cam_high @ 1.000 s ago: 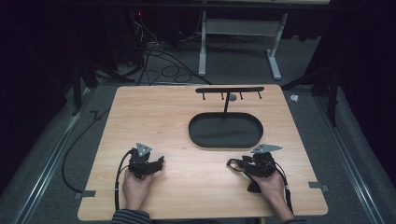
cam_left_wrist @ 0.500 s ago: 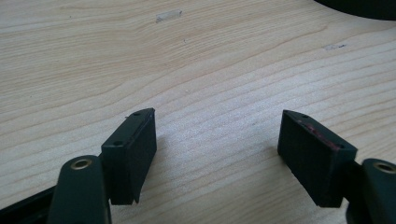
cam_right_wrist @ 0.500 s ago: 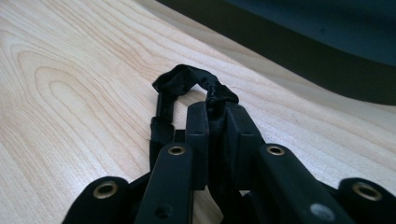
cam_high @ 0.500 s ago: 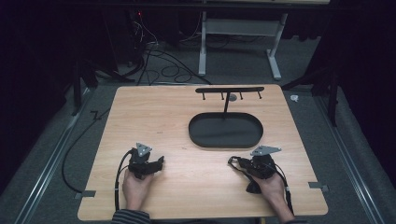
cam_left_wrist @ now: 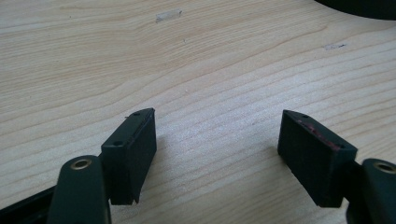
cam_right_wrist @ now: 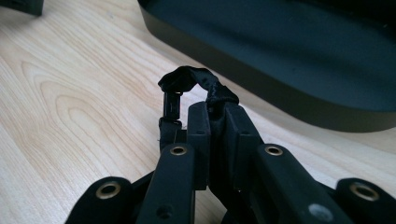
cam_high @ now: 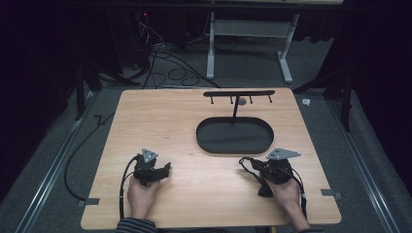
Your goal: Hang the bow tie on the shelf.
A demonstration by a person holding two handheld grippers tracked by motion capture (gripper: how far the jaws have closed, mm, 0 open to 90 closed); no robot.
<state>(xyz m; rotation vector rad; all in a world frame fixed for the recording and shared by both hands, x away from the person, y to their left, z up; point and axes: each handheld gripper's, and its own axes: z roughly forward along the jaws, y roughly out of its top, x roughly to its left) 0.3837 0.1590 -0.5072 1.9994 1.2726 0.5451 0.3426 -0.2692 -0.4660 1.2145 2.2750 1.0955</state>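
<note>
R claw (cam_right_wrist: 212, 116) clamps black strap (cam_right_wrist: 196, 79); strap's lower end hidden.

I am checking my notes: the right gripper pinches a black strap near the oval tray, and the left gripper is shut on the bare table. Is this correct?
Not quite. The left gripper is open, jaws wide apart over the bare table, as the left gripper view shows. The right gripper does pinch the black strap near the oval tray.

Left gripper (cam_high: 166, 167) rests low in the person's left hand (cam_high: 141, 194), jaws spread wide; right gripper (cam_high: 241, 162), jaws apparently pinched together, sits in the right hand (cam_high: 286, 193)
</note>
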